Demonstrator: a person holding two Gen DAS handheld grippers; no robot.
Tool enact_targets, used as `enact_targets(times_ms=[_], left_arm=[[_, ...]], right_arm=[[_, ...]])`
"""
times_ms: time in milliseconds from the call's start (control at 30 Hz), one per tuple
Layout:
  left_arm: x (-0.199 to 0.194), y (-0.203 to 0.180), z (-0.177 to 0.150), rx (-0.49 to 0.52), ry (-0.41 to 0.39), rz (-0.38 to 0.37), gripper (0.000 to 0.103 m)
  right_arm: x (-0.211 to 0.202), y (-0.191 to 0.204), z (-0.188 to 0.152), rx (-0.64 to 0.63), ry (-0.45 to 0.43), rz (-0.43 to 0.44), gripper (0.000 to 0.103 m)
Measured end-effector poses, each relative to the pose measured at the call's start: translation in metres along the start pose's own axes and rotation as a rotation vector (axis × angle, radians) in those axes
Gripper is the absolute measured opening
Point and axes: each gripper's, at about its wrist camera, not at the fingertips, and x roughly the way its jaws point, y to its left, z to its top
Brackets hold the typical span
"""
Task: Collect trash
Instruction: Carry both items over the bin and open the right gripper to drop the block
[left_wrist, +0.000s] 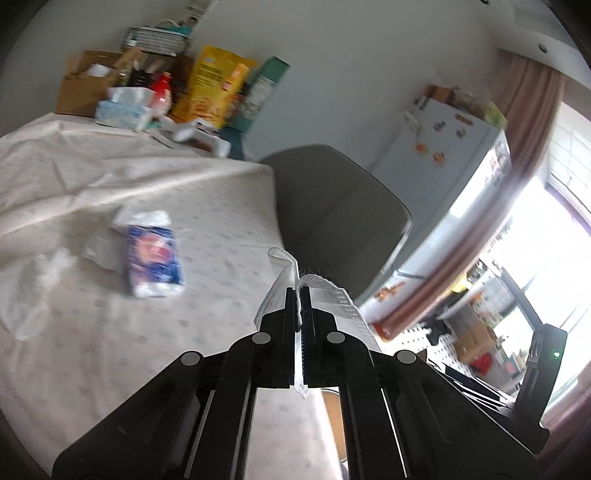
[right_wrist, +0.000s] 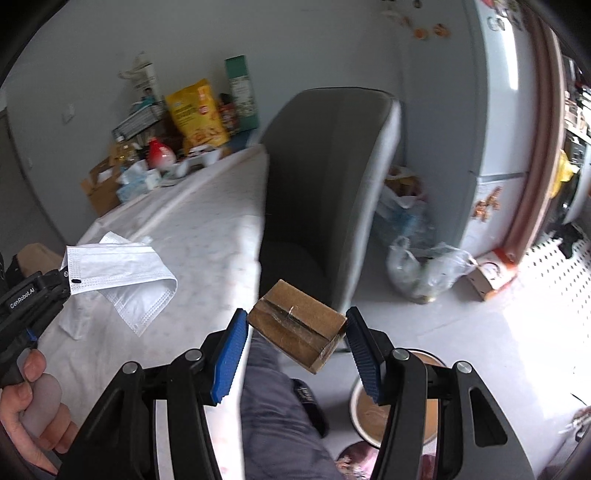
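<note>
Over the edge of the table (left_wrist: 110, 177), which wears a pale dotted cloth, we carry a piece of trash in each gripper. Our left gripper (left_wrist: 300, 291) has its jaws pressed together on a white face mask (left_wrist: 328, 295); from the right wrist view that same mask (right_wrist: 122, 275) hangs out flat from the left gripper (right_wrist: 64, 282), clear of the cloth, with a hand (right_wrist: 33, 413) wrapped around the grip below. Our right gripper (right_wrist: 295, 325) has its jaws about half spread, and the blue pads (right_wrist: 229, 354) clamp a small cardboard box (right_wrist: 297, 326) by its two ends; the box sits tilted, taped seam up, off the table and in front of the grey chair (right_wrist: 325, 184).

On the cloth, left of the left gripper, lies a blue tissue pack (left_wrist: 155, 262) with crumpled white tissue (left_wrist: 51, 266) just beside it. At the far end of the table stand a yellow snack bag (left_wrist: 214, 85), a green carton (left_wrist: 266, 85), a red-capped bottle (left_wrist: 162, 92) and a brown cardboard carton (left_wrist: 81, 85), all blurred.

Past the chair stands a white fridge (right_wrist: 491, 129) with magnets, and on the floor near it a filled clear plastic bag (right_wrist: 424, 269). Below the right gripper we see a round bin (right_wrist: 373, 413) with a brown inside and a leg in grey trousers (right_wrist: 273, 406).
</note>
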Motion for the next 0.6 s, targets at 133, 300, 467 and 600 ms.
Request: enact_targets(times_ms=[133, 300, 467, 600], left_arm=[[0.015, -0.018, -0.009, 0.026, 0.039, -0.03, 0.003], [0.034, -0.042, -0.022, 0.065, 0.092, -0.061, 0.003], [0.051, -0.063, -0.035, 0.09, 0.135, -0.085, 0.003], [0.067, -0.079, -0.046, 0.119, 0.169, -0.094, 0.003]], right_arm=[[-0.005, -0.022, -0.005, 0.022, 0.008, -0.042, 0.054], [-0.005, -0.046, -0.012, 0.052, 0.027, -0.085, 0.054], [-0.005, -0.067, -0.02, 0.083, 0.037, -0.111, 0.054], [-0.002, -0.084, -0.027, 0.11, 0.046, -0.128, 0.054]])
